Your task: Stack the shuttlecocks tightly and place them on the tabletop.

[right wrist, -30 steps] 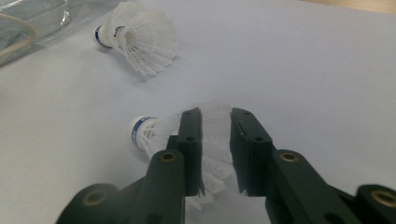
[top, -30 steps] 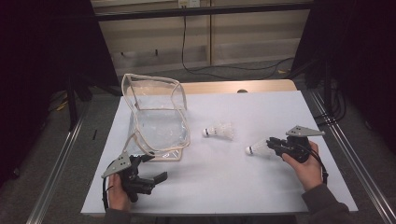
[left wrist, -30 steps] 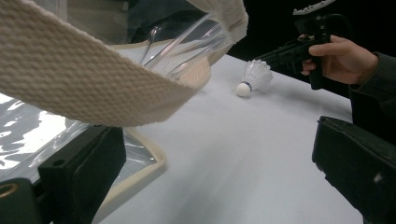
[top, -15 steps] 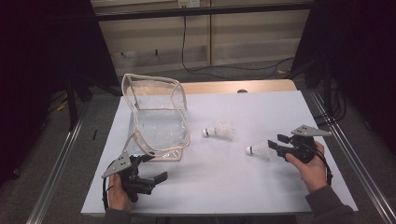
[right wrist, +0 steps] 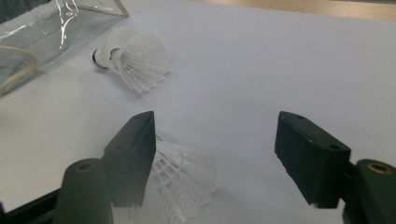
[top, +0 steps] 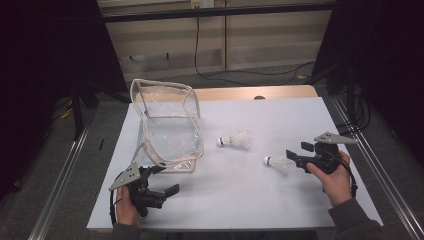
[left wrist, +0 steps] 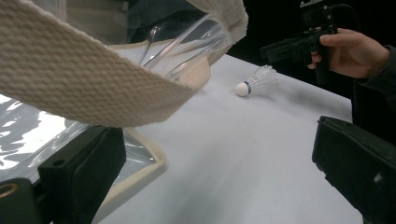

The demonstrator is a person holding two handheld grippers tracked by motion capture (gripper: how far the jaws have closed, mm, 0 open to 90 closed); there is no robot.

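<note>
Near shuttlecock [top: 278, 163] lying on table [top: 260, 200] just right of clear pouch [top: 167, 125], right gripper [top: 295, 159] fingers spread beside it. Featherlight, crushable skirt; better pinched at cork. Left gripper [top: 162, 184] spread too, by pouch corner.

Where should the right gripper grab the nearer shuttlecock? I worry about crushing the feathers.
Judging by its pose, grip the nearer shuttlecock at its round cork end, which points left toward the clear bag. The right gripper stands open at the skirt end; coming down from above the cork would probably spare the feathers.
</note>
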